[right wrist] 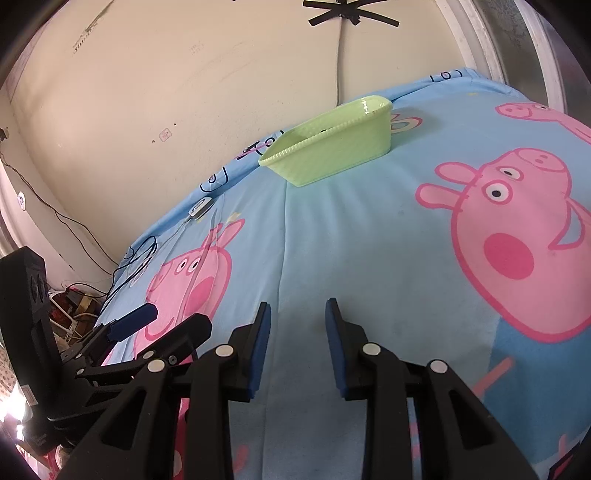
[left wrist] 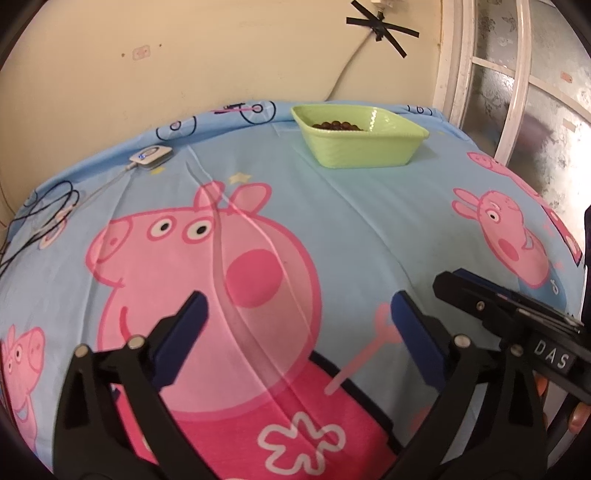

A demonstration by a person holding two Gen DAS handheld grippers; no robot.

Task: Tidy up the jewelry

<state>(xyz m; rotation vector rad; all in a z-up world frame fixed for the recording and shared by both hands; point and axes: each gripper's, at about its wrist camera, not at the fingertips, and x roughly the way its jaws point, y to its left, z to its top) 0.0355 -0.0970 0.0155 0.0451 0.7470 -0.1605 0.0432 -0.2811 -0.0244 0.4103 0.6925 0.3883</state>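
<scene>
Two grippers hover over a cartoon-pig bedsheet, both empty.

Nearest, the left gripper (left wrist: 295, 314) gapes wide over the blue sheet (left wrist: 369, 221); the right gripper (right wrist: 297, 314) shows a narrow gap between its pads, holding nothing. Its body reads "DAS". Farther back sits a green basket (left wrist: 360, 147) with dark brown beads (left wrist: 336, 125) inside, and a small white device (left wrist: 151, 157) glowing blue at left. Behind, a cream wall (left wrist: 221, 55) bears crossed black tape (left wrist: 382, 27).
</scene>
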